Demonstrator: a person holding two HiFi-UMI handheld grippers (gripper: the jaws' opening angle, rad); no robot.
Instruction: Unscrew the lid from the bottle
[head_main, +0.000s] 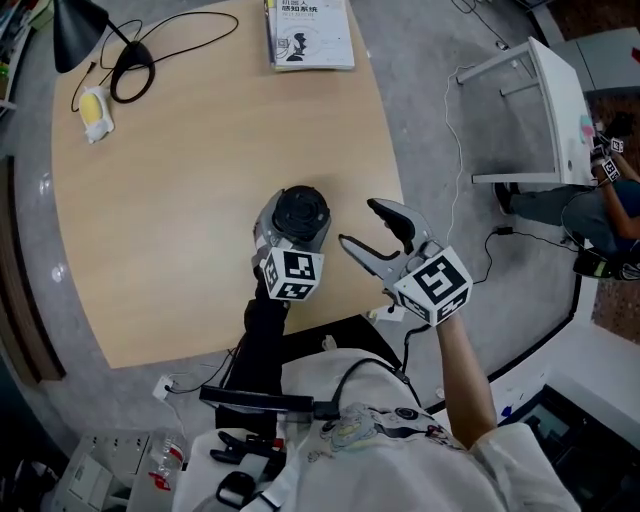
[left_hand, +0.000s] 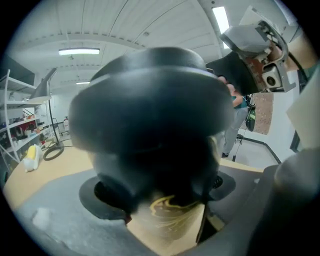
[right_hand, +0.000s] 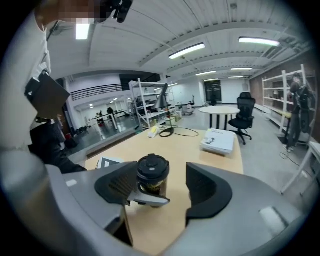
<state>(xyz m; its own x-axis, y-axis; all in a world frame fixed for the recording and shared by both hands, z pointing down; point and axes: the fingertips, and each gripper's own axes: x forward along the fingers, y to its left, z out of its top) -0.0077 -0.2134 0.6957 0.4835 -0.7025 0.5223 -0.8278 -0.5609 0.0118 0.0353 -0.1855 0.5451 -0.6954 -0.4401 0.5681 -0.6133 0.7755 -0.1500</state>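
Small clear bottle (right_hand: 150, 188) upright at 5 o'clock on tan wooden table (head_main: 150, 200), black round lid (right_hand: 152, 167) still screwed on; left gripper (left_hand: 161, 192) clamped round its body; right gripper (right_hand: 162, 185) half open, empty, at bottle's 3 o'clock; unscrewing wholly outstanding.

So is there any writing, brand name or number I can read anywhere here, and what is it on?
On the book cover: printed characters, too small to read.
On the bottle: a gold mark, blurred, no letters legible.
On the marker cubes: black-and-white square patterns, not words.
Nothing else shows legible text.
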